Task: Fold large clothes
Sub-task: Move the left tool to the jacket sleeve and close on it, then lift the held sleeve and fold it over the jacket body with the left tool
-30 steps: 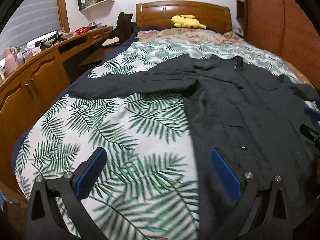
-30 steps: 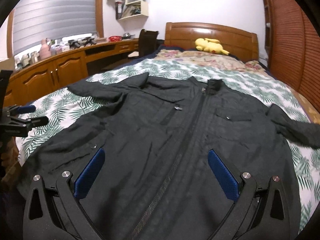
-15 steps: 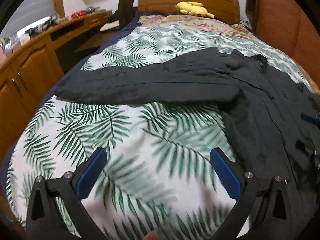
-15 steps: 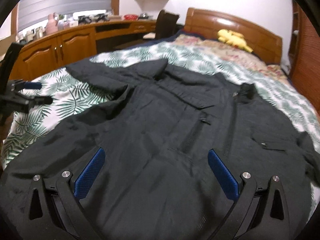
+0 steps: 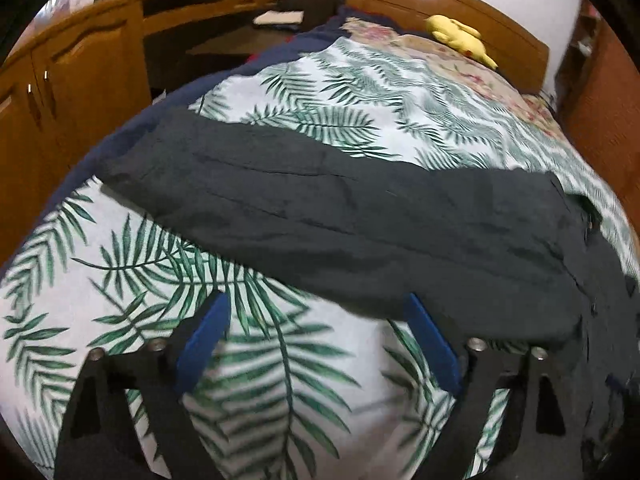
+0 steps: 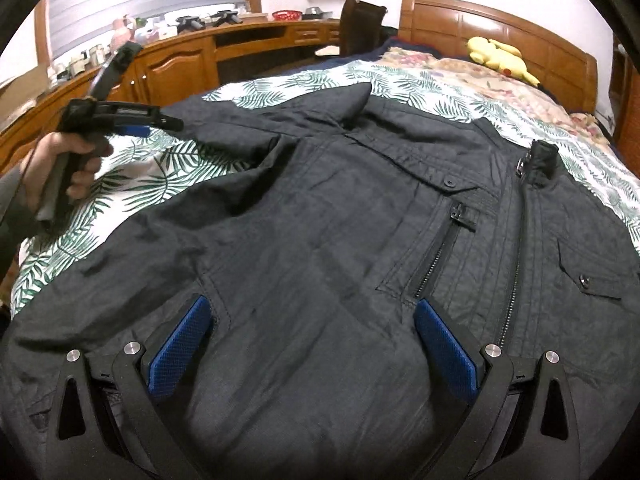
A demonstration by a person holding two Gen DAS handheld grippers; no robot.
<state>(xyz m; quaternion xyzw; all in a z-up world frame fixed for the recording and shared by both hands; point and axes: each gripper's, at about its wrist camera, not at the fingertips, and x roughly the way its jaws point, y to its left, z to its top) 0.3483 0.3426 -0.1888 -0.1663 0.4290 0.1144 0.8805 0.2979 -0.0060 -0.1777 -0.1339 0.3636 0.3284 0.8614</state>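
Note:
A dark grey zip jacket (image 6: 320, 208) lies front up on a bed with a leaf-print cover (image 5: 280, 360). Its left sleeve (image 5: 320, 208) stretches out across the cover toward the bed's left side. My left gripper (image 5: 316, 300) hovers at the sleeve's near edge; its jaws are closing, with only that edge and the cover between the blue pads (image 5: 204, 336), which press on nothing. In the right wrist view a hand (image 6: 60, 160) holds that left gripper (image 6: 160, 126) over the sleeve. My right gripper (image 6: 312, 306) stands open low over the jacket's body, left of the zip (image 6: 516, 248).
A wooden headboard (image 6: 500, 28) with a yellow plush toy (image 6: 500, 58) closes the far end of the bed. A long wooden desk with cabinets (image 6: 172, 64) runs along the left, with a dark chair (image 6: 360, 20) beside it. A wooden wall panel (image 5: 600, 92) flanks the right.
My left gripper has swung left and down to the outstretched sleeve, and its jaws have narrowed. My right gripper has sunk closer to the jacket's body and shifted left.

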